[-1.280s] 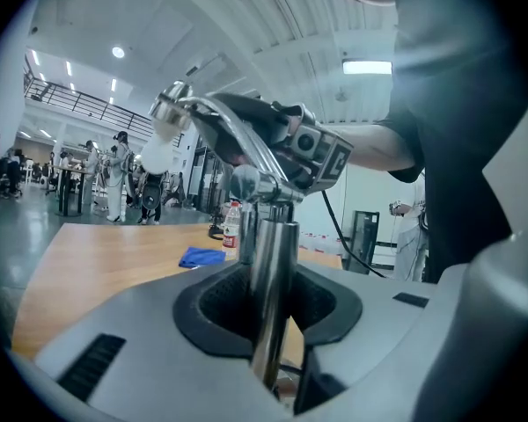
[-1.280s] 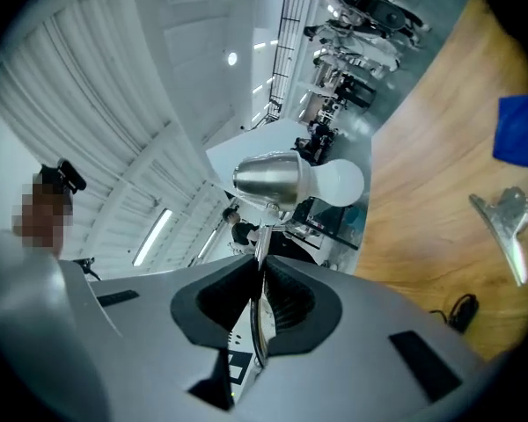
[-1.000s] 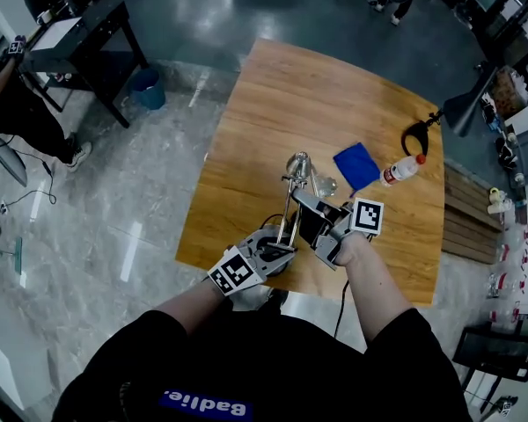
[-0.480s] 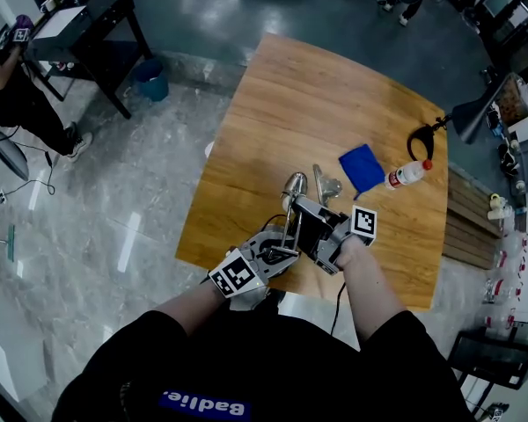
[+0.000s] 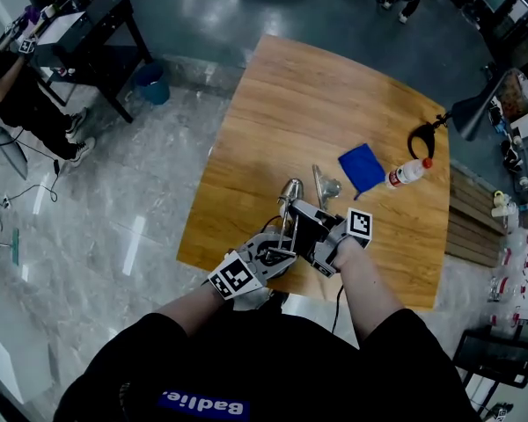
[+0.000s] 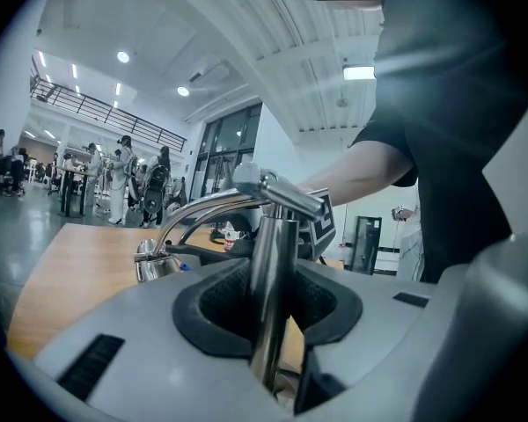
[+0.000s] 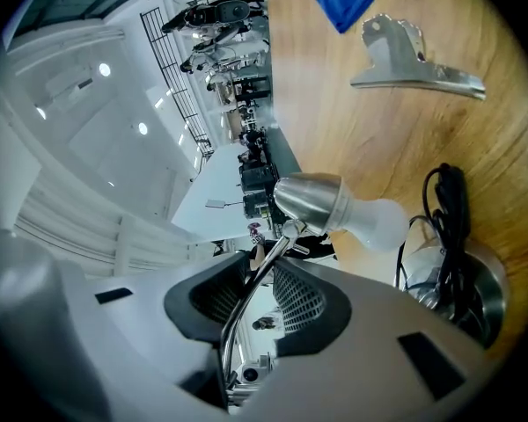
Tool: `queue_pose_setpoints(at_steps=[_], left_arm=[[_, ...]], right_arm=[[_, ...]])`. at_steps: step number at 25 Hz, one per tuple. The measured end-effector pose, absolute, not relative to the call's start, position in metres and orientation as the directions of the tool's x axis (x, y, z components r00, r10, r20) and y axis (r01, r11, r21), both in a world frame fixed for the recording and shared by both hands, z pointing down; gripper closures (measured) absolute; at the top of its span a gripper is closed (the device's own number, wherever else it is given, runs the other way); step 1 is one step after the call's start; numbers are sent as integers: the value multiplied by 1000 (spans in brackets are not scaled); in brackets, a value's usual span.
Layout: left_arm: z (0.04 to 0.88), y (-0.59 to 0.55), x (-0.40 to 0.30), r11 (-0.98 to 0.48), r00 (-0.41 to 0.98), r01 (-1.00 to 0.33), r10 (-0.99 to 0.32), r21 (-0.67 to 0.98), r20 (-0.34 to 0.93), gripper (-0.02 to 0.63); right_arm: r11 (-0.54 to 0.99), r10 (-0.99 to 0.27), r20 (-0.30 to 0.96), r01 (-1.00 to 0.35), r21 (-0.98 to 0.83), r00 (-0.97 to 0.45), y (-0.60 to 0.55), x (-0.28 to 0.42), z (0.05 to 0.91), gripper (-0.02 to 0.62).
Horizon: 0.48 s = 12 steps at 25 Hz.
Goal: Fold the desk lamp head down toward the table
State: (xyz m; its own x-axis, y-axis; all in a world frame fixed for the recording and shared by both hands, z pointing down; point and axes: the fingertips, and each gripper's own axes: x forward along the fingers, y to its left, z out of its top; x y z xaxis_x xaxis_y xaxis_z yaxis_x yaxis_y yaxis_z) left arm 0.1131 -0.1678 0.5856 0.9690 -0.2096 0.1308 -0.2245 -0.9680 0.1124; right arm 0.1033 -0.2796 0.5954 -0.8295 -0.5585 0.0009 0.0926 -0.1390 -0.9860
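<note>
A chrome desk lamp stands at the near edge of the wooden table [image 5: 317,95]. Its head [image 5: 290,189] is bent forward and low; in the right gripper view the head [image 7: 312,202] and white bulb [image 7: 383,222] hang just over the wood. My left gripper [image 5: 268,251] is shut on the upright post [image 6: 271,262], which sits between its pads [image 6: 216,301]. My right gripper [image 5: 304,227] straddles the thin curved arm [image 7: 268,258]. Its jaws have just been opening, and a gap shows beside the arm. The round base [image 7: 462,280] lies below, to the right.
A metal clip [image 5: 323,184] lies just beyond the lamp, with a blue cloth [image 5: 362,167] and a small bottle [image 5: 405,173] further right. The black power cord [image 7: 444,209] loops by the base. The table's near edge is right under my hands.
The lamp head has swung down toward the table with my right gripper following it down. The left gripper has stayed where it was on the post.
</note>
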Motion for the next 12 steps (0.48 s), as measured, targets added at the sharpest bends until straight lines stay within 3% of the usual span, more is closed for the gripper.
queue_pose_setpoints(at_steps=[7,9,12], left_arm=[[590,-167,110,-966,970,-211,-188,148,157,481],[594,-167,105,-960,968,-222,-197,168,158,400],[599,-167,98,-954,959,-251,-222,165,177,367]], right_arm=[[-36,-523,-23,49,-998,-852,-277,97,583,480],[-2,-510,-38,45,-999,-859,-276,97,576,392],[13,-519,-41,40,-999,-854,-274,107,575,354]])
